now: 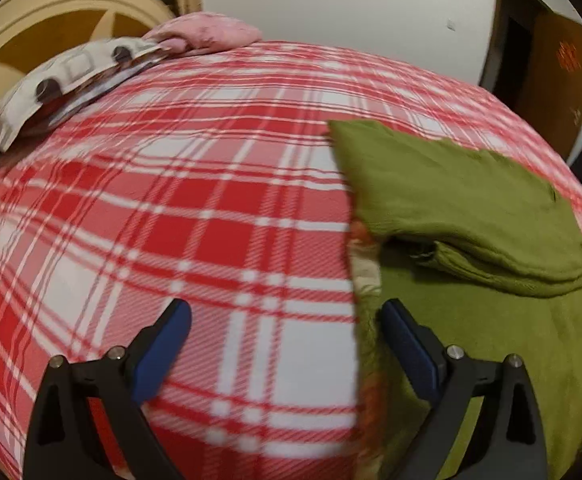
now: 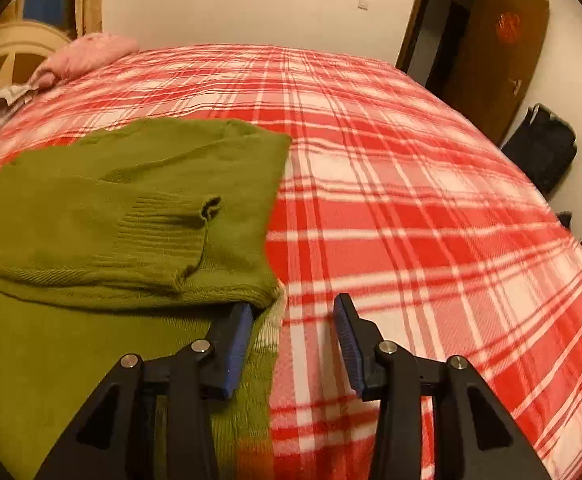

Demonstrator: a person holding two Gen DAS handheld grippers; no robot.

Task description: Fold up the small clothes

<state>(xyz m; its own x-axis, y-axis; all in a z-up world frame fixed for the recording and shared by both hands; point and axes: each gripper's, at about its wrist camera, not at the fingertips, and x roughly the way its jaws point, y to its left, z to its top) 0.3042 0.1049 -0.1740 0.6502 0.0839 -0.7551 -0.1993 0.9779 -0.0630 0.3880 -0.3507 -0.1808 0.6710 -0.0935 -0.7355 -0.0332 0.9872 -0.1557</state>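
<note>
A green knitted sweater [image 1: 463, 200] lies on the red and white plaid bedspread [image 1: 195, 208], its upper part and a ribbed sleeve folded over its lower part. In the left wrist view it lies to the right. My left gripper [image 1: 287, 312] is open and empty over the sweater's left edge. In the right wrist view the sweater [image 2: 103, 184] lies to the left. My right gripper [image 2: 295, 306] is open and straddles the sweater's right edge, the left finger tip just under the folded hem.
A pink pillow [image 1: 207, 36] and a patterned pillow [image 1: 67, 76] lie at the head of the bed by the cream headboard [image 1: 51, 12]. A brown door [image 2: 491, 48] and a black bag [image 2: 543, 148] stand beyond the bed's right side.
</note>
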